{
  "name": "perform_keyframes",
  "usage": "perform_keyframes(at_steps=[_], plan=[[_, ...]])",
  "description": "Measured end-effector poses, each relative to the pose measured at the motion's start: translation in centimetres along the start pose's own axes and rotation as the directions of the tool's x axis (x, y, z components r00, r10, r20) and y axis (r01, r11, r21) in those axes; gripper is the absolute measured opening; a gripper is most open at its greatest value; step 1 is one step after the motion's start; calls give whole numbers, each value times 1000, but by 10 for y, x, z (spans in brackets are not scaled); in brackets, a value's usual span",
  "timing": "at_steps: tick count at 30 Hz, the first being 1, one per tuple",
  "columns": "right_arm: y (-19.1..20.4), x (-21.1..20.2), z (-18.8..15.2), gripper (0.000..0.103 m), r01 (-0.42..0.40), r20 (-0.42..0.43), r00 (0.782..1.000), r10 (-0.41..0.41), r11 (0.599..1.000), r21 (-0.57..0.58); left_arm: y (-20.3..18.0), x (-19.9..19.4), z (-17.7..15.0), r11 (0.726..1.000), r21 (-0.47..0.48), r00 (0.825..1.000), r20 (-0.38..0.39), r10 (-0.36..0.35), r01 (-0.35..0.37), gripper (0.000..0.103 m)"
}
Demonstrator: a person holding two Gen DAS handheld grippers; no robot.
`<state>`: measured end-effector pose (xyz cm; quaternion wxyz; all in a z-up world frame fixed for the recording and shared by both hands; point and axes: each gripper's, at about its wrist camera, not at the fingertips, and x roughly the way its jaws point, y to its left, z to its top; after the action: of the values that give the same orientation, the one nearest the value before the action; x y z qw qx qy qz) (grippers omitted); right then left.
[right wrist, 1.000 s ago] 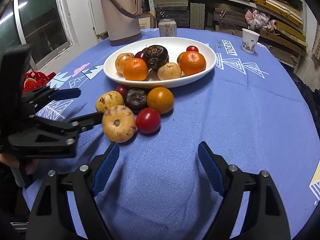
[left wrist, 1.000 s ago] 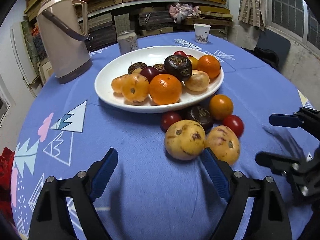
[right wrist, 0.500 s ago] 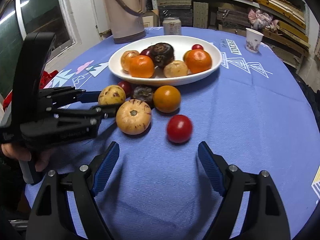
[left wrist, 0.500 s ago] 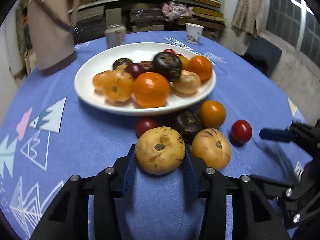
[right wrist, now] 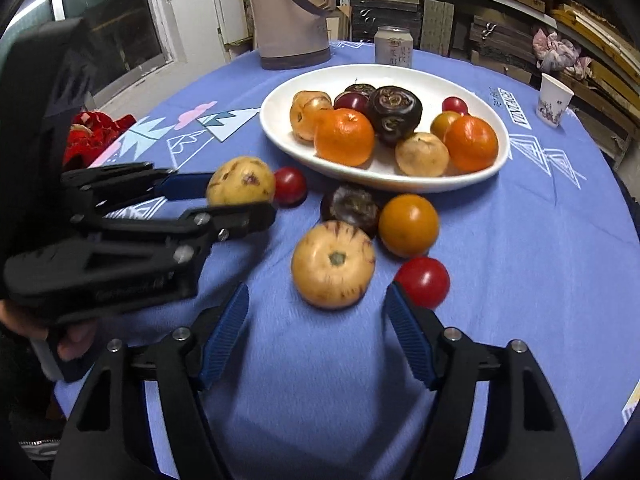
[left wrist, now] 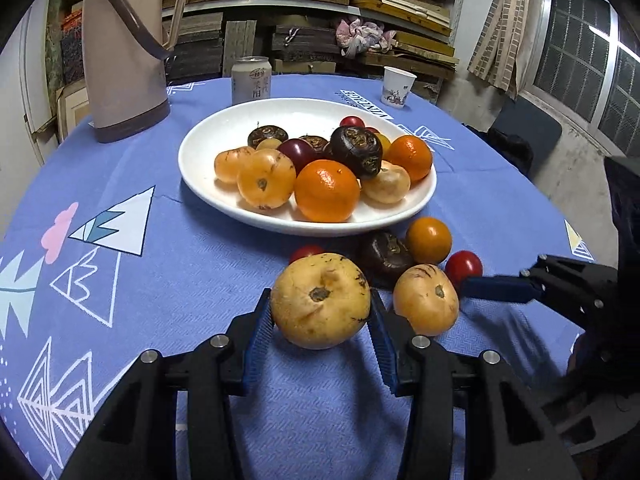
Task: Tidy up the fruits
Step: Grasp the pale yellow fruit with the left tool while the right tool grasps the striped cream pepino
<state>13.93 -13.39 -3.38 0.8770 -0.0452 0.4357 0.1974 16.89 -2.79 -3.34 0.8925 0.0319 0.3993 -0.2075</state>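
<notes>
My left gripper (left wrist: 320, 320) is shut on a yellow fruit (left wrist: 320, 300), pads pressed on both sides, just above the blue cloth. In the right wrist view the same left gripper (right wrist: 244, 200) holds that yellow fruit (right wrist: 241, 181) at the left. My right gripper (right wrist: 316, 304) is closing. A striped yellow fruit (right wrist: 333, 264) sits just ahead, between its fingertips, with a gap on each side. Around it lie a red tomato (right wrist: 423, 282), an orange (right wrist: 408, 225), a dark fruit (right wrist: 350, 206) and a second tomato (right wrist: 290, 185). The white plate (left wrist: 208, 184) beyond holds several fruits.
A tan thermos (left wrist: 124, 40), a drink can (left wrist: 251, 80) and a paper cup (left wrist: 398, 86) stand at the far side of the round table. A red cloth (right wrist: 92, 136) lies past the table's left edge. Cluttered shelves fill the background.
My left gripper went from open to shut on the yellow fruit and lifted it slightly. My right gripper moved in over the striped yellow fruit and its jaws narrowed.
</notes>
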Motion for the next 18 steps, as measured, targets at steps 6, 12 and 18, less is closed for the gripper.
perform_keyframes(at_steps=[6,12,18], plan=[[1,15,13,58,43,-18,999,-43,999,-4,5,-1,0,1000,-13,1000,-1,13,-13,46],[6,24,20,57,58,-27,998,-59,998,-30,6,0,-1,1000,-17,1000,-6,24,-24,46],[11,30,19,43,128,-26,991,-130,989,-79,6,0,-1,999,-18,1000,-7,29,-29,46]])
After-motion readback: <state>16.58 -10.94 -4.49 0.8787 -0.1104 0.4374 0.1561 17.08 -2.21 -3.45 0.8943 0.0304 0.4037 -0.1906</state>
